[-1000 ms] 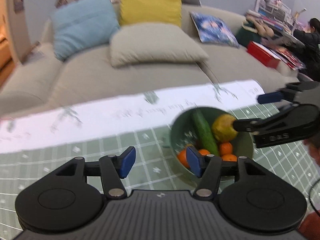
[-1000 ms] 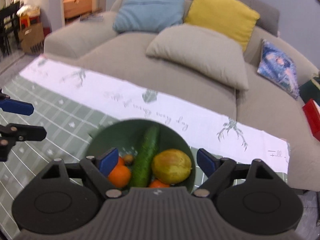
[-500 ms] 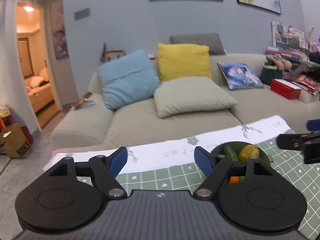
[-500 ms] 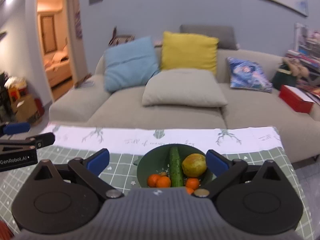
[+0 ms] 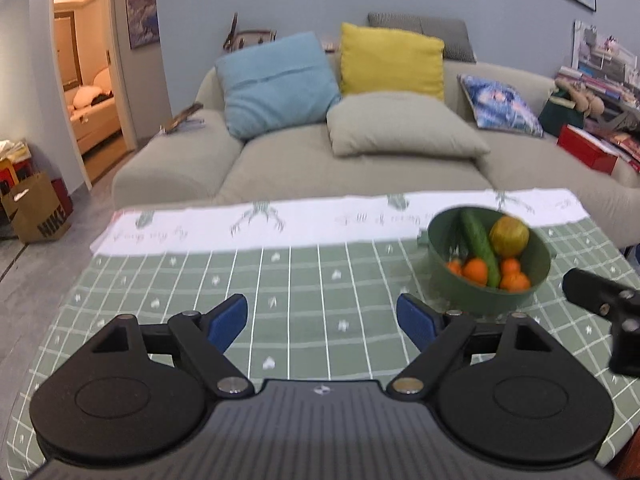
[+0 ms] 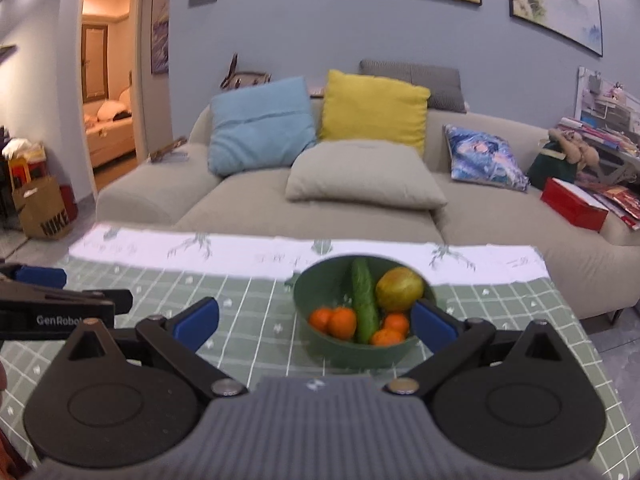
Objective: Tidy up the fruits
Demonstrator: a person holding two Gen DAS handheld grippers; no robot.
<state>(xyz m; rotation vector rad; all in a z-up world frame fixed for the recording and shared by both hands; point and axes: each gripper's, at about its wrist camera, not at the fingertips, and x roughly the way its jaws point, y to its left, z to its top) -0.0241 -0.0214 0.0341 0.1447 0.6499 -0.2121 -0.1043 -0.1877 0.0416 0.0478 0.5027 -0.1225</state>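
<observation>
Checked tablecloth [image 6: 256, 320], fruit-filled green bowl [image 6: 352, 350]

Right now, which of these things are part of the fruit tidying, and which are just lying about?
Part of the job:
bowl
oranges
cucumber
yellow fruit
left gripper, jaws opening, nothing between them
right gripper, open, empty

Just lying about:
sofa
cushions
red box
paper bag
tablecloth
</observation>
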